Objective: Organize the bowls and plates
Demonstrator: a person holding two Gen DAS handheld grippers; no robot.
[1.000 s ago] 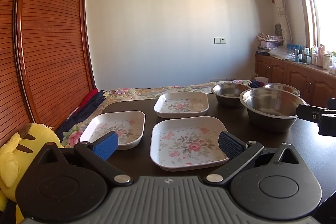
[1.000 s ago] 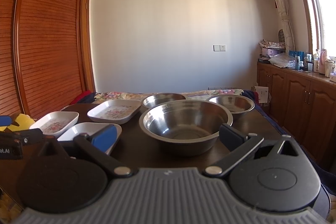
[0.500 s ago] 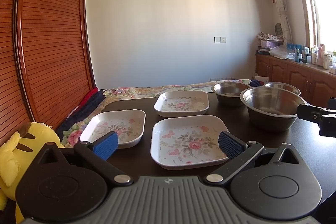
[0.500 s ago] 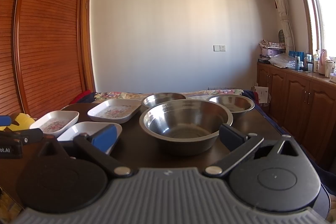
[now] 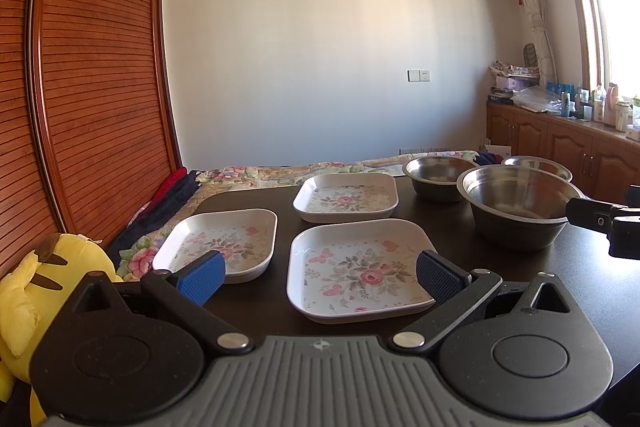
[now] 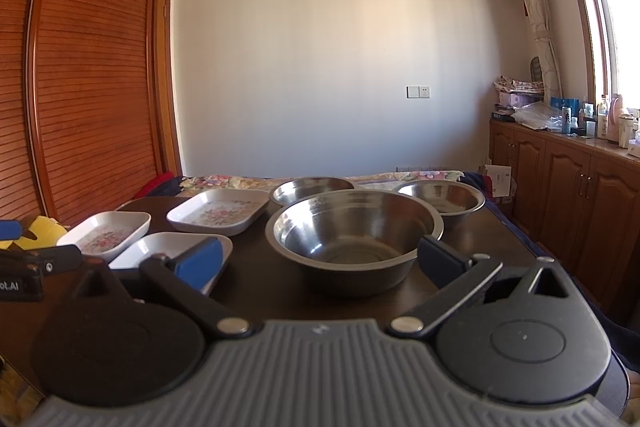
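Three square floral plates lie on the dark table (image 5: 500,259): a near one (image 5: 356,269), a left one (image 5: 224,241) and a far one (image 5: 346,197). Three steel bowls stand to the right: a large one (image 6: 354,229), a far middle one (image 6: 312,187) and a far right one (image 6: 444,197). My left gripper (image 5: 318,277) is open and empty, just before the near plate. My right gripper (image 6: 320,261) is open and empty, just before the large bowl. The same large bowl shows in the left wrist view (image 5: 520,207).
A yellow plush toy (image 5: 44,279) sits off the table's left edge. A bed with a floral cover (image 5: 280,173) lies behind the table. Wooden cabinets (image 6: 568,187) with bottles on top run along the right wall. A slatted wooden wardrobe (image 5: 92,87) stands left.
Both grippers have barely shifted; the views sit slightly differently on the table. Both stay open and nothing on the table has moved.
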